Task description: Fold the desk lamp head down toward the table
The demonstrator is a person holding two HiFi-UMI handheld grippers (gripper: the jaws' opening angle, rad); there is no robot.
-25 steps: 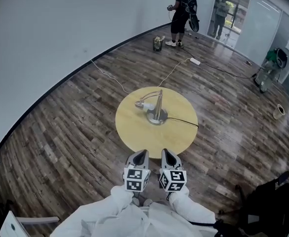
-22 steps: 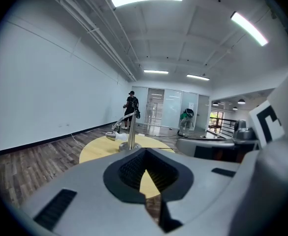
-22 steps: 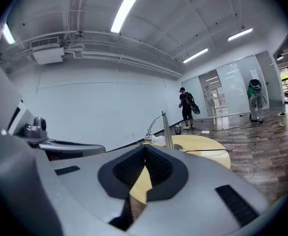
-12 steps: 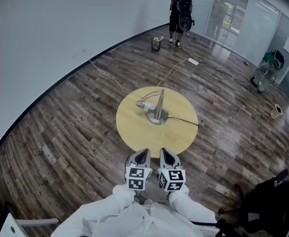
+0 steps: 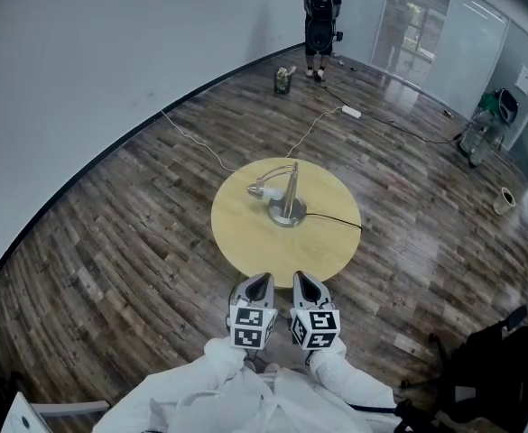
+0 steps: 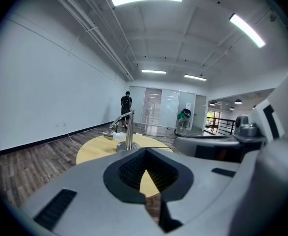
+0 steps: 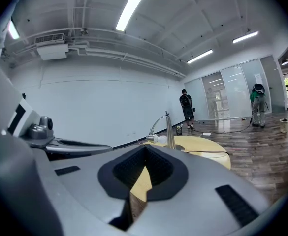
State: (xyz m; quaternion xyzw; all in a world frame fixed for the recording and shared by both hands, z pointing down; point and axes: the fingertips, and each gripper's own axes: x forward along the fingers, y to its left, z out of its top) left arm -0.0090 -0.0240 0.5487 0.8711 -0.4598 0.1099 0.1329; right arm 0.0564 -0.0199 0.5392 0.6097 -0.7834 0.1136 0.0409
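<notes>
1. Head view: left gripper (image 5: 258, 283) and right gripper (image 5: 304, 281) side by side at the near edge of the round yellow surface (image 5: 245, 242), both aimed toward its far side. Desk lamp (image 5: 289, 197) upright near the middle, well apart from both, its head drooped low to the left of the base. Black cord (image 5: 336, 221) trailing right from the base.
2. Left gripper view: fingers (image 6: 84, 191) pressed together, nothing held. Desk lamp (image 6: 129, 132) beyond the tips, slightly left.
3. Right gripper view: fingers (image 7: 208, 191) closed tight, empty. Desk lamp (image 7: 169, 132) beyond the tips, slightly right, its head left of the post.
</notes>
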